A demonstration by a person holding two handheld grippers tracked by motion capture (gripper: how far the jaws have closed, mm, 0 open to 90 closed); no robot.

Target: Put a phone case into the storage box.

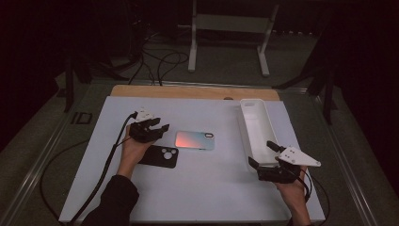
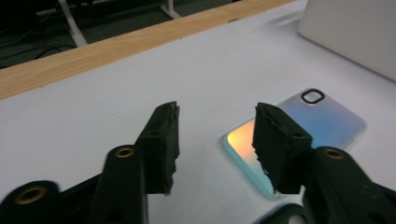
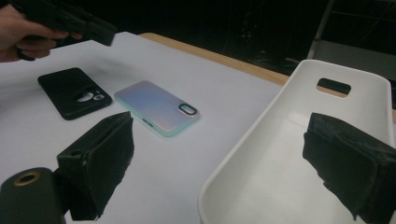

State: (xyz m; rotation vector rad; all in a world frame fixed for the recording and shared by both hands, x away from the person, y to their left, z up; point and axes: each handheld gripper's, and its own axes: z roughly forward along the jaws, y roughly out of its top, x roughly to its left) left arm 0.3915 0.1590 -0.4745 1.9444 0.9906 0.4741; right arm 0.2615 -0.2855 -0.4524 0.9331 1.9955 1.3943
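Left hand-held gripper (image 1: 157, 126) released, empty; iridescent phone case (image 1: 195, 140) lies crosswise, camera hole rightward.

A white table (image 1: 197, 183) carries an iridescent phone case (image 1: 195, 140), black phone case (image 1: 160, 156) and white tray (image 1: 256, 129).

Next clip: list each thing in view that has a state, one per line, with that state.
Iridescent phone case: lying flat on the white mat, back up, not held.
Black phone case: flat on the mat, apart from the iridescent one, not held.
White tray: upright, nothing inside.
Left gripper: jaws apart, nothing between them, beside the iridescent phone case.
Right gripper: jaws wide, straddling the tray's near wall, pads not pressing it.
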